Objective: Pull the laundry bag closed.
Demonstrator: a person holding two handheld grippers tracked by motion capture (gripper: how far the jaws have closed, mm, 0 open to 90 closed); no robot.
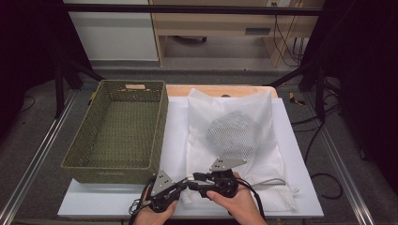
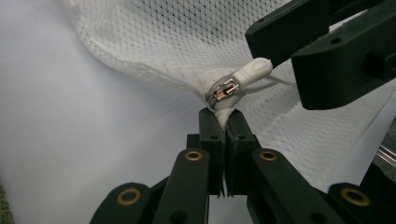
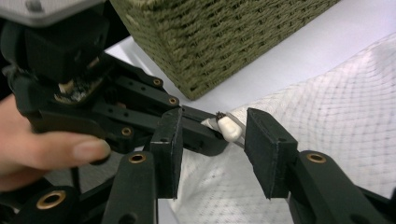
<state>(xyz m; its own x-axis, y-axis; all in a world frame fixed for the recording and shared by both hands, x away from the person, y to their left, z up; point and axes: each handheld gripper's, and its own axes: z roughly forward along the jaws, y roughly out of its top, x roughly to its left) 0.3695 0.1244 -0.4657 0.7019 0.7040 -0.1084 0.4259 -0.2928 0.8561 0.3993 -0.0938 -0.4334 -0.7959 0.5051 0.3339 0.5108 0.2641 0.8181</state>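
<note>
Now my left gripper [image 2: 223, 122] pinches the white mesh laundry bag's [image 1: 234, 131] near corner on the desk; the white zipper pull tab [image 3: 229, 127] lies between my right gripper's [image 3: 212, 144] spread jaws, pointing toward them.

Left tool [image 1: 184, 183]: black linkage arms, brass-ringed pivot holes, grey three-cornered top plate with small holes, black cable trailing. Right tool [image 1: 194, 180]: same build, square black pads. Hands bare, no sleeves visible.
</note>
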